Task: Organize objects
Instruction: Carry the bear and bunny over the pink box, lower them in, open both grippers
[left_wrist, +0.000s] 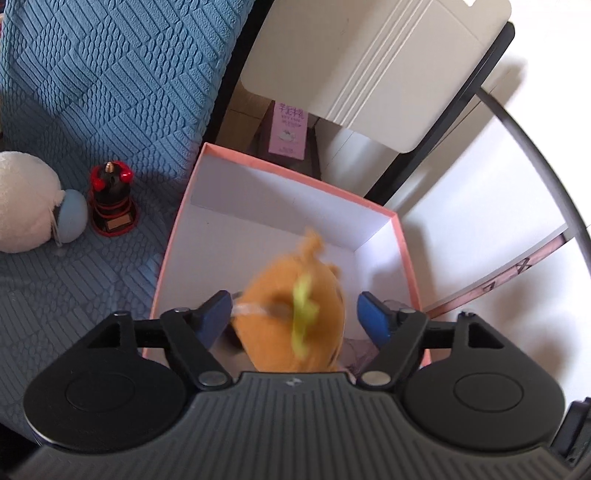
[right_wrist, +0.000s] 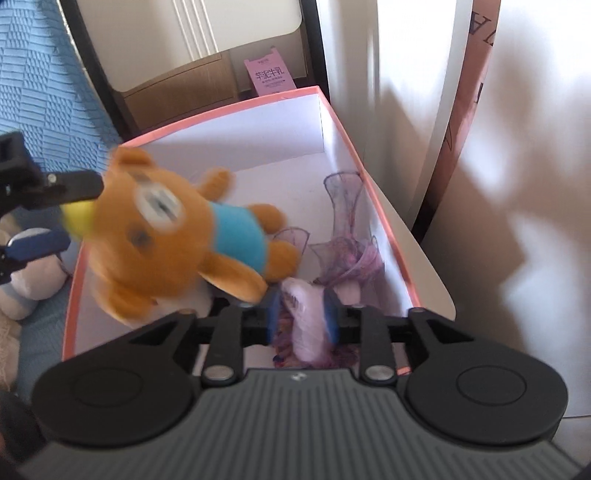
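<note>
A pink-rimmed white box (left_wrist: 291, 218) sits on a blue sofa. My left gripper (left_wrist: 295, 314) is open over the box; an orange teddy bear (left_wrist: 291, 299) with a yellow loop, blurred, is between its spread fingers, apart from the right pad. In the right wrist view the bear (right_wrist: 177, 236), in a blue shirt, is inside the box (right_wrist: 332, 122) beside the left gripper's fingers (right_wrist: 74, 184). My right gripper (right_wrist: 301, 314) is shut on a lilac soft toy (right_wrist: 306, 325) with purple gauze ribbon (right_wrist: 343, 206), low in the box.
On the sofa (left_wrist: 92, 74) left of the box stand a red and black figure (left_wrist: 112, 199) and a white plush (left_wrist: 26, 203). Behind are a white cabinet (left_wrist: 369, 62) and a pink carton (left_wrist: 290, 127). A white wall (right_wrist: 517, 184) is to the right.
</note>
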